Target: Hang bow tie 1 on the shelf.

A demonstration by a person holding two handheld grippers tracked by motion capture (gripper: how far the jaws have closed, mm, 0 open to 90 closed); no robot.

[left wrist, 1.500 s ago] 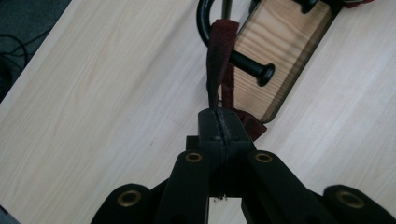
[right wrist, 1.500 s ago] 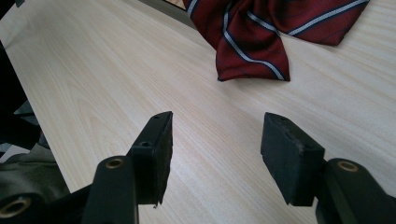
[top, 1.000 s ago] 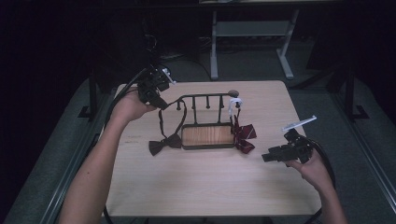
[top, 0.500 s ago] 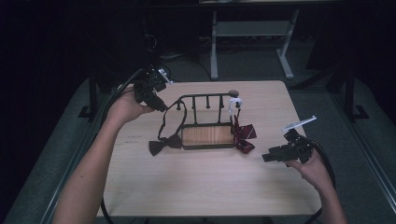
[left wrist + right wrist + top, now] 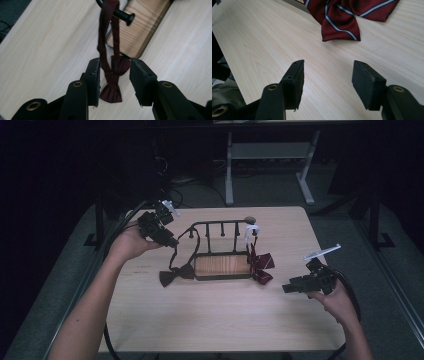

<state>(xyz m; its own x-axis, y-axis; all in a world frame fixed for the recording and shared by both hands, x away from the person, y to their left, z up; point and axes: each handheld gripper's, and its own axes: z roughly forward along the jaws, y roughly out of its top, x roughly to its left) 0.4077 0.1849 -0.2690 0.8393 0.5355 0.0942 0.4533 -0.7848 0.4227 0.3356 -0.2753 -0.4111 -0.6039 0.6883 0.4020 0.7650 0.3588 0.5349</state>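
On the desk [image 5: 210,320], a black wire rack [image 5: 222,251] with a wooden base sits at the frame's centre. 2 bow ties: a dark one [image 5: 176,274] hangs by its strap from the rack's left peg, a striped red one [image 5: 261,266] lies at its right. The left tool [image 5: 171,241], upper left, has just been opening, the strap loose between its jaws. The right tool [image 5: 286,289], lower right, gapes empty, held level.
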